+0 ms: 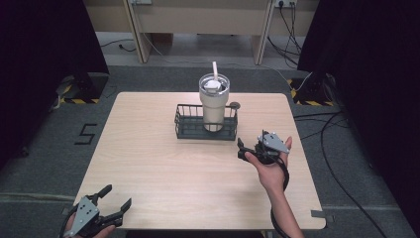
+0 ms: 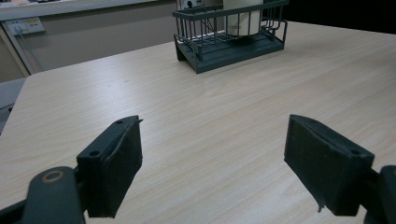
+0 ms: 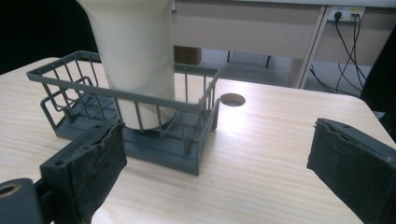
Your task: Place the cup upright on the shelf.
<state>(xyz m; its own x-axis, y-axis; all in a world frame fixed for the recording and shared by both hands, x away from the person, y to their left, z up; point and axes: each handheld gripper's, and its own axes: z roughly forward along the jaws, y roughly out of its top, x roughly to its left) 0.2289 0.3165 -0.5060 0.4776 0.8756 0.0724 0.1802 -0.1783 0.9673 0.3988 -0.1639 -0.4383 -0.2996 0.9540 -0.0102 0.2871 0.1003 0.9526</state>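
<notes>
A: Starting at the right gripper (image 1: 246,148). Its jaws are standing wide apart, gripping nothing, with bare wood showing between them in the right gripper view. The hand (image 1: 271,171) is holding it over the table (image 1: 163,168), right of centre.

B: And the wire basket (image 1: 184,128)?

A: Sitting near the gripper, at about its 10 o'clock in the high view, not touching. In the right gripper view the basket (image 3: 187,154) is lying just beyond the left jaw, its nearest corner reaching toward the gap between the jaws.

B: What is standing in it?

A: A cream tumbler (image 1: 214,106), upright in the right part of the basket, with a straw (image 1: 215,71) rising from its lid. A small round hole (image 1: 235,105) is showing in the tabletop just past the basket's right end.

B: Now the left gripper (image 1: 117,197).

A: Hovering at the table's near left corner, jaws also spread wide and empty. The grey three-cornered plate (image 1: 85,212) is riding on top of it.

B: The basket relative to that one?

A: Well apart, at about 1 o'clock in the high view. In the left gripper view the basket (image 2: 224,58) is sitting far across the wood, at 12 o'clock, slightly toward the right jaw's side.

B: Surroundings?

A: Grey carpet (image 1: 49,148) is lying around the table, with cables (image 1: 327,129) trailing at 3 o'clock.
</notes>
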